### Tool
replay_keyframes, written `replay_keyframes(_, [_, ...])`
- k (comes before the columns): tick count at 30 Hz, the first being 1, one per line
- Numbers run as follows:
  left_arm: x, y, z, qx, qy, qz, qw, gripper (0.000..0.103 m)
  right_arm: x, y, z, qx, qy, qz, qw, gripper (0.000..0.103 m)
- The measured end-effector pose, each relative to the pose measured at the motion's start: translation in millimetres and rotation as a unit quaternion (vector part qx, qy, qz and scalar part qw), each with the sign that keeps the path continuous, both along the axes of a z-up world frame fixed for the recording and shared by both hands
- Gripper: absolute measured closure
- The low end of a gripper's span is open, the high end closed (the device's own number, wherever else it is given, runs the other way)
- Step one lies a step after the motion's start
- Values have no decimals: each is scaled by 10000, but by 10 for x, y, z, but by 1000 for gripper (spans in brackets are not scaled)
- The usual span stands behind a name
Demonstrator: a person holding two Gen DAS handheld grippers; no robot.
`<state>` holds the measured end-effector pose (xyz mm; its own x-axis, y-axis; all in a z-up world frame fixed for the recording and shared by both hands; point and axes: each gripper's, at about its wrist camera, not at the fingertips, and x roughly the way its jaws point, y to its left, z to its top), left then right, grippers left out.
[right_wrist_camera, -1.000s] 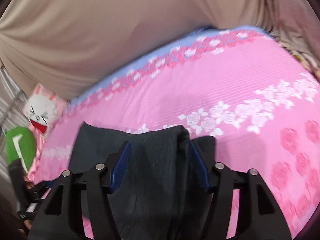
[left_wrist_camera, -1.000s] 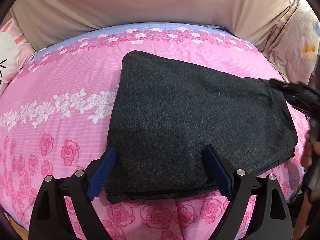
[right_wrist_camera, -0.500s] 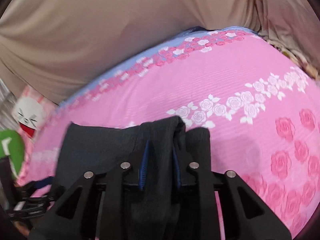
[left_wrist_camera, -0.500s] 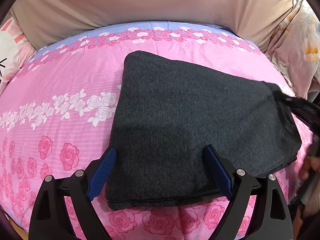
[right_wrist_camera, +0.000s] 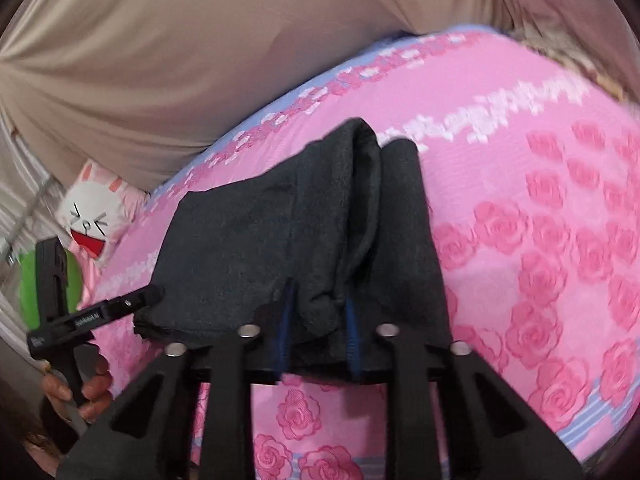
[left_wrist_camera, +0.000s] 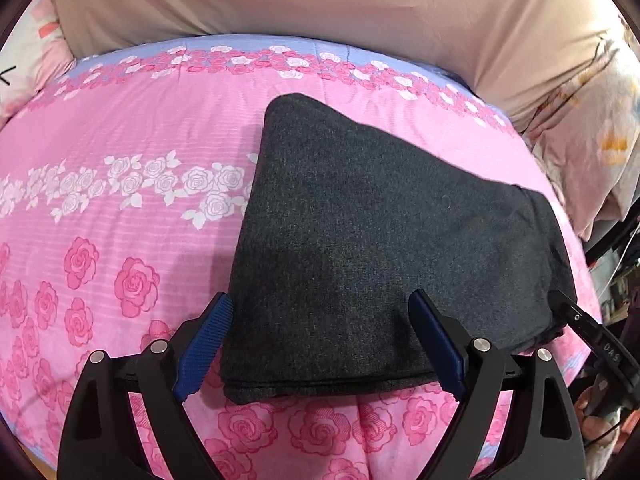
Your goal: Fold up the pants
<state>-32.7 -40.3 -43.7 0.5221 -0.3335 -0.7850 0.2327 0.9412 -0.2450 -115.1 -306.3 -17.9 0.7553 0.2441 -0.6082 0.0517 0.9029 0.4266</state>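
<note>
Right gripper [right_wrist_camera: 316, 320]: jaws are closing, a bunched edge of the pants [right_wrist_camera: 288, 232] pinched between the blue pads. A second ago the jaws were spread wide around that fold; the gap is now much narrowed and the cloth is gathered into a ridge between them. In the left wrist view only the tip of this gripper is seen, at the right end of the pants.

Left gripper [left_wrist_camera: 320, 336]: jaws are held wide open, set astride the near edge of the pants, nothing gripped. Little change from a second ago is noted. Its hand [right_wrist_camera: 80, 392] is seen at the lower left of the right wrist view.

Pants: dark grey, already folded into a thick stacked rectangle, laid flat on the bed [left_wrist_camera: 120, 208] towards its right side. Layered edges are visible at the near side.

Bed: pink sheet printed with roses. A beige cover [left_wrist_camera: 320, 0] is draped beyond it, and a rabbit cushion [right_wrist_camera: 96, 216] lies at the far left.

Judgement: folding is well advanced; the fresh grip at the right end is taken as preparation for a further fold or for lifting the bundle.
</note>
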Motion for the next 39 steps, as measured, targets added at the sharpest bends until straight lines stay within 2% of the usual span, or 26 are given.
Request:
replay_keyframes(3, [-31,46,81,-157,-69,25,9999,16,-84,-93,109,-53,-137,-100,9998,86])
replay_keyframes(6, [21,53,45,-182,-9,38,9998,16,26,-199,-181,-317,320,-241,9987,81])
replay_keyframes(7, [55,44,5,-212,89,29,9997,16,16,-233,-250,-58,223,-266,9994,79])
replay_keyframes(9, [133,24,-100,-407,362,-31,9985,16,-15,-282,-217,154,206,-317,9992,78])
replay_keyframes(10, [166,16,-157,-488,505,-50,9975,16,-47,-285,-133,104,101,-404,9991,72])
replay_keyframes(12, [173,7,-177,-602,352,-19,9976,16,-93,-333,-46,19,-55,-658,9978,46])
replay_keyframes(13, [188,3,-201,-643,350,-18,9973,15,-95,-367,-26,-29,-113,-757,9971,25])
replay_keyframes(14, [199,9,-206,-727,236,4,9971,17,-57,-407,-52,-66,-47,-844,9964,15])
replay_keyframes(15, [223,21,-222,-839,183,23,9963,18,-20,-435,-103,-31,68,-864,9962,13])
replay_keyframes(16, [229,26,-214,-888,142,11,9960,40,75,-472,-220,239,296,-834,9958,15])
replay_keyframes(17, [262,33,-226,-979,156,-62,9951,70,96,-507,-291,399,316,-809,9954,27])
replay_keyframes(18, [302,68,-224,-1088,226,-48,9938,78,110,-492,-287,327,229,-825,9958,38])
replay_keyframes(19, [334,94,-203,-1209,272,-93,9922,86,188,-453,-298,673,309,-509,9960,76])
replay_keyframes(20, [381,152,-169,-1382,291,-103,9899,88,204,-428,-256,708,301,-607,9952,76])
replay_keyframes(22, [407,204,-64,-1489,229,-172,9884,89,221,-287,-75,437,187,-512,9976,79])
replay_keyframes(23, [387,245,23,-1520,133,-194,9881,89,197,-215,40,546,38,-387,9978,80])
replay_keyframes(26, [230,453,296,-1237,-210,-97,9920,89,111,120,333,448,-225,59,9987,80])
replay_keyframes(28, [99,706,400,-1034,-227,57,9944,88,71,337,347,347,-182,249,9989,80])
replay_keyframes(30, [14,906,355,-786,79,171,9967,85,49,480,191,230,42,248,9994,76])
replay_keyframes(32, [-26,1024,175,-466,417,316,9975,78,73,569,-7,-469,385,-171,9980,68])
replay_keyframes(33, [-41,1050,91,-320,493,438,9973,76,61,576,-17,-673,354,-360,9965,66])
replay_keyframes(34, [-57,1057,3,-166,508,588,9968,72,45,575,48,-567,190,-391,9974,66])
replay_keyframes(37, [-114,1022,-4,135,224,740,9969,58,148,680,439,-431,-378,-16,9984,71])
replay_keyframes(39, [-159,892,52,511,-71,731,9960,52,306,844,579,-504,-496,304,9970,71])
